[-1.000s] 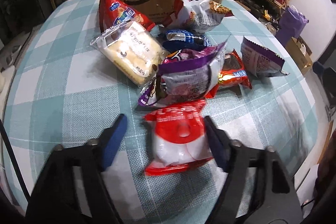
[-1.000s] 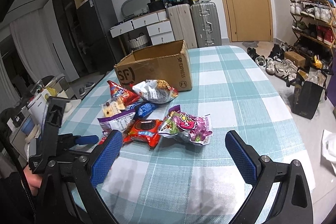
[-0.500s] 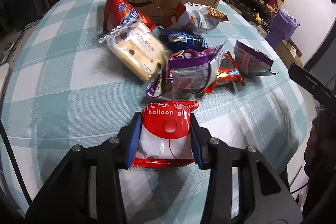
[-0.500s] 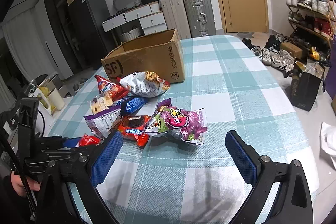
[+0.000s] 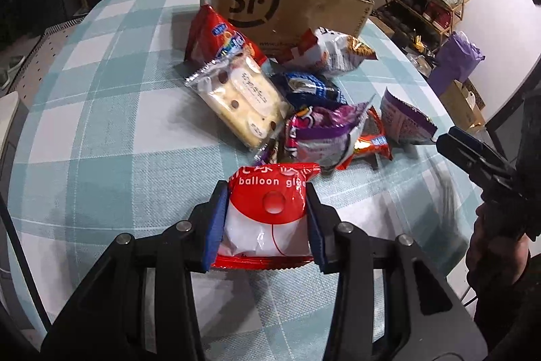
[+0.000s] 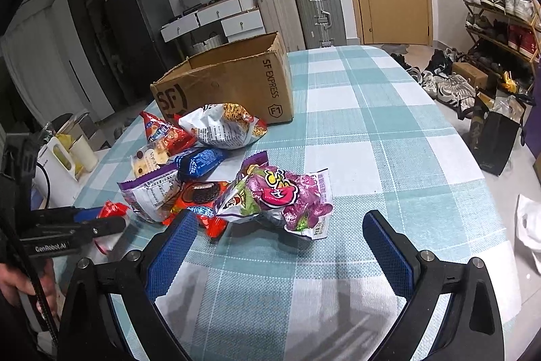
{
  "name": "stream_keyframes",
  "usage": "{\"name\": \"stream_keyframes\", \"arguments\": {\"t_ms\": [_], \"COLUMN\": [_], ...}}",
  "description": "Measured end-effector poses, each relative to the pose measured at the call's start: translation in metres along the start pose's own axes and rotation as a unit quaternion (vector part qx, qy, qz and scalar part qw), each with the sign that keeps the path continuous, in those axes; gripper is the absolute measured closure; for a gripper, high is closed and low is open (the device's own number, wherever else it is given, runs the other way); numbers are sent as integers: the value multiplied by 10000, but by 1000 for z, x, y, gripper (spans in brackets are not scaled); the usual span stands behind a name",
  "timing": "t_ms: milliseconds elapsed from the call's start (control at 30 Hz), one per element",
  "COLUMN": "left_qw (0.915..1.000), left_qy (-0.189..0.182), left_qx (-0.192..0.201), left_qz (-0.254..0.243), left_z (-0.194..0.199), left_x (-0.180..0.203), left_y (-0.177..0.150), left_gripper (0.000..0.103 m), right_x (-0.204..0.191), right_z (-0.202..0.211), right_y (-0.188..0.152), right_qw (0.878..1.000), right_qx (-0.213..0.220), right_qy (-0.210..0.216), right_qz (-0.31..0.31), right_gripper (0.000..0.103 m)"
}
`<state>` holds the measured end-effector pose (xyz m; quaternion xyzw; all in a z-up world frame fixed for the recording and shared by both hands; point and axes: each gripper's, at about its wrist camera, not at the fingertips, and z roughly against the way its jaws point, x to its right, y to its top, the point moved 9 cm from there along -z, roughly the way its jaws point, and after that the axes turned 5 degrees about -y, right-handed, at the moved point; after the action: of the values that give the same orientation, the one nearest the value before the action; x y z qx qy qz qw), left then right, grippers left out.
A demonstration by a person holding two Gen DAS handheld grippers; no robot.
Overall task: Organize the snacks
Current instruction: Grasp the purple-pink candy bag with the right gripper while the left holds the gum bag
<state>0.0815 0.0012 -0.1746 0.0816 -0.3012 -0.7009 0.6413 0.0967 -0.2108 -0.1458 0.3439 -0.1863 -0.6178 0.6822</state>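
My left gripper [image 5: 267, 222] is shut on a red and white "balloon glue" packet [image 5: 270, 212], held just above the checked tablecloth. Ahead lies a pile of snack bags: a cream cake pack [image 5: 241, 98], a red bag [image 5: 216, 38], a blue cookie pack [image 5: 311, 87] and a purple bag [image 5: 321, 134]. An open SF cardboard box [image 5: 280, 2] stands behind the pile. My right gripper [image 6: 280, 246] is open and empty, just short of a pink and purple bag [image 6: 287, 195]. The left gripper [image 6: 98, 225] with the red packet shows at the left of the right wrist view.
The box [image 6: 230, 83] sits at the table's far left in the right wrist view. A kettle and cups [image 6: 67, 151] stand beyond the left edge. A shoe rack [image 6: 500, 12] and bags are on the floor at the right. Suitcases stand at the back wall.
My left gripper closed on the red and white packet and has lifted it slightly. My right gripper moved closer to the pink and purple bag, still open.
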Motion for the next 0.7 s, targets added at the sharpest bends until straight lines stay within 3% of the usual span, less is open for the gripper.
{"name": "stream_keyframes", "arguments": {"t_ms": [700], "left_qw": [9998], "left_qy": [92], "left_qx": [160], "left_qz": [22], "left_z": [11], "left_x": [-4], "left_y": [7], "left_gripper": [64], "right_x": [7], "right_z": [-36], "right_y": [6], "right_qw": [9995], "right_qx": [-294], "right_qy": [71], "right_qz": [-52], "right_gripper": [3]}}
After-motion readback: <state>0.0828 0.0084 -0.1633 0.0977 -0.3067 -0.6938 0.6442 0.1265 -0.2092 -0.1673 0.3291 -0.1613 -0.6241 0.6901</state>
